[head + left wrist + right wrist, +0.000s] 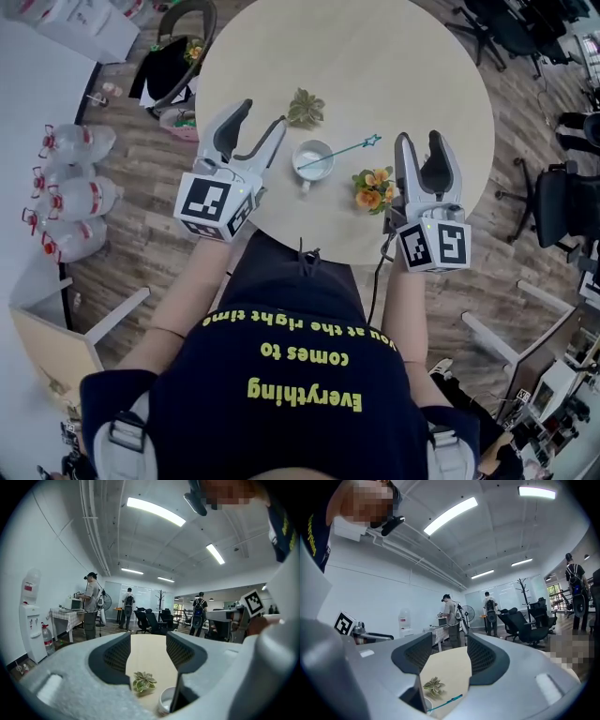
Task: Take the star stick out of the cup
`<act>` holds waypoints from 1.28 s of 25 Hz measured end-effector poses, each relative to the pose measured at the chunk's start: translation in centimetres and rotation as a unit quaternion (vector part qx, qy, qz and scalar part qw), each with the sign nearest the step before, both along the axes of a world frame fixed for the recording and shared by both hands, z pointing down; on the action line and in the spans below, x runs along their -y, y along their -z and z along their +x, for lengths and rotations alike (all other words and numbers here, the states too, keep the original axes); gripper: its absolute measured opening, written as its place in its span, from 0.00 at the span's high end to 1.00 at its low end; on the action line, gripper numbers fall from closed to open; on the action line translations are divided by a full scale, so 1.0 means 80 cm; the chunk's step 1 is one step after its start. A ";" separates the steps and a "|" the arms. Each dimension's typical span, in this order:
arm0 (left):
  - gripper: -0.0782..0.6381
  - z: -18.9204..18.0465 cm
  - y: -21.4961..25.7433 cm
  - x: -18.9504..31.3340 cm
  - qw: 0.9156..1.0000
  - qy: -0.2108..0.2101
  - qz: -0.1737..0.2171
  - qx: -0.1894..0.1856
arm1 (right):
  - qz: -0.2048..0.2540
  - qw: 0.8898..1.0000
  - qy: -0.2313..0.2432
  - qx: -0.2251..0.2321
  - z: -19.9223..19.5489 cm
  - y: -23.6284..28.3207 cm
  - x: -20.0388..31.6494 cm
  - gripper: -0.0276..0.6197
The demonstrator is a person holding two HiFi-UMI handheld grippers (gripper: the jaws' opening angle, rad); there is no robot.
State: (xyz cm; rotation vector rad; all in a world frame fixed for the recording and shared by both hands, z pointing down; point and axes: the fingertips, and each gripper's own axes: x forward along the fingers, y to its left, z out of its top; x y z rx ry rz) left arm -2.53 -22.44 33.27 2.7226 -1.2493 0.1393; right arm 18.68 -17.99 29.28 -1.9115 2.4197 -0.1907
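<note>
A white cup stands near the front of the round table. A teal star stick leans out of it toward the right, its star tip at the upper right. My left gripper is open just left of the cup, nothing between its fingers. My right gripper is open to the right of the cup, beyond the orange flowers. The left gripper view shows the cup low between the jaws. The right gripper view shows the stick low between the jaws.
A small green succulent sits behind the cup and shows as the succulent and the succulent in the gripper views. Orange flowers stand right of the cup. Water bottles lie on the floor at left. People stand in the room behind.
</note>
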 end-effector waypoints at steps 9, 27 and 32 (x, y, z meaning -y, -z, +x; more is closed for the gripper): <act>0.56 -0.006 -0.022 0.021 1.000 -0.021 -0.020 -0.001 | -0.029 0.999 -0.019 0.007 -0.011 -0.028 0.010 0.60; 0.56 0.016 -0.021 0.007 1.000 0.017 -0.020 -0.014 | -0.077 0.996 0.034 -0.002 0.004 -0.060 0.029 0.57; 0.56 0.018 -0.033 0.009 0.999 0.019 -0.026 -0.013 | -0.101 0.994 0.041 -0.002 0.004 -0.084 0.036 0.57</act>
